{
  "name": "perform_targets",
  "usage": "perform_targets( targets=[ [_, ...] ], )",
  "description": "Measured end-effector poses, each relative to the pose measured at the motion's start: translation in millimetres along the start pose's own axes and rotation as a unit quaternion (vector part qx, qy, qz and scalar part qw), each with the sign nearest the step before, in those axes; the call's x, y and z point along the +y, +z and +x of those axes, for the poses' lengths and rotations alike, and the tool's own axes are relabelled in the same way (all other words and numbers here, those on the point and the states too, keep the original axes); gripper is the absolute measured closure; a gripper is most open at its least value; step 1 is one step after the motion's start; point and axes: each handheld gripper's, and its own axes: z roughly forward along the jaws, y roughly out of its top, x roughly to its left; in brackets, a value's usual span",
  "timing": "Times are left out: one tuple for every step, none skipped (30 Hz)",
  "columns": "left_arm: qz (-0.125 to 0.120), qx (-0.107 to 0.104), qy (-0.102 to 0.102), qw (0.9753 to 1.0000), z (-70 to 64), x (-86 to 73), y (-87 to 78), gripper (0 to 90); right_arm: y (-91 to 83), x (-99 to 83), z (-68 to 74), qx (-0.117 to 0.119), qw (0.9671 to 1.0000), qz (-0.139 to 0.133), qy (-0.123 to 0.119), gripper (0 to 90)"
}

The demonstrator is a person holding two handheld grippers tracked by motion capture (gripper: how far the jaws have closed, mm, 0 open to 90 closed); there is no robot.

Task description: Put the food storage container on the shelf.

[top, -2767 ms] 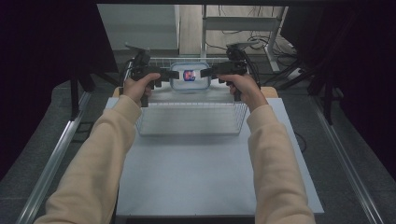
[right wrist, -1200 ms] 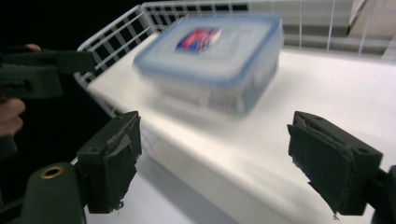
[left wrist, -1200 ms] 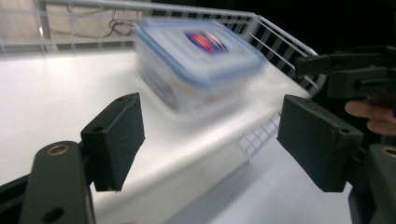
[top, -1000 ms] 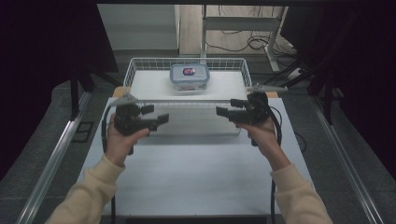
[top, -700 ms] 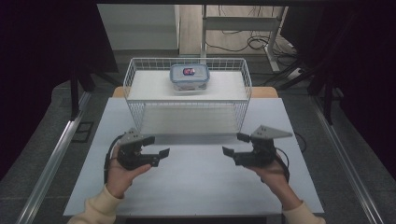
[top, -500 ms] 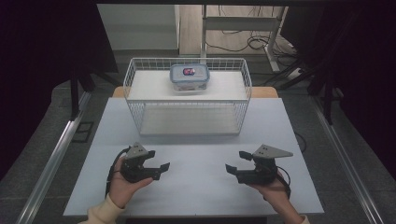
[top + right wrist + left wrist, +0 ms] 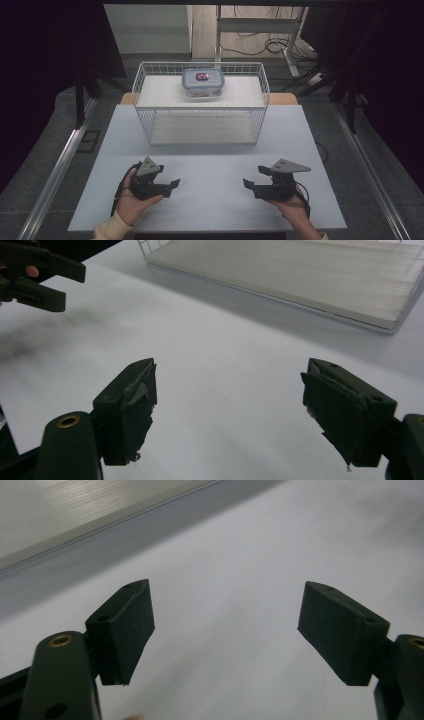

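The box (image 7: 203,83) sits lidded at the far middle of the basket (image 7: 145,125). Both the left gripper (image 7: 172,184) and right gripper (image 7: 247,183) hover empty, jaws apart, over the near worktop (image 7: 210,165). Judged: placing looks done; nothing calls for another grasp.

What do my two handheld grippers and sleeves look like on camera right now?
Both are matte black two-jaw tools. The left gripper and right gripper each carry a grey three-cornered plate on top and trail a black cable. Each arm has a brass-coloured bushing. The right gripper's rectangular jaw pads have frayed, peeling facing; the left gripper's pads look smooth. A cream sleeve cuff shows at the left wrist.
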Motion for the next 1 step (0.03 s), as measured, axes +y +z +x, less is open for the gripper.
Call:
perform_targets(
  targets=[
    [0.001,0.0,0.0,1.0,-0.5,-0.7,0.7,21.6,0.3,-0.4,-0.3,-0.003,1.0,0.0,-0.002,21.2]
  ],
)
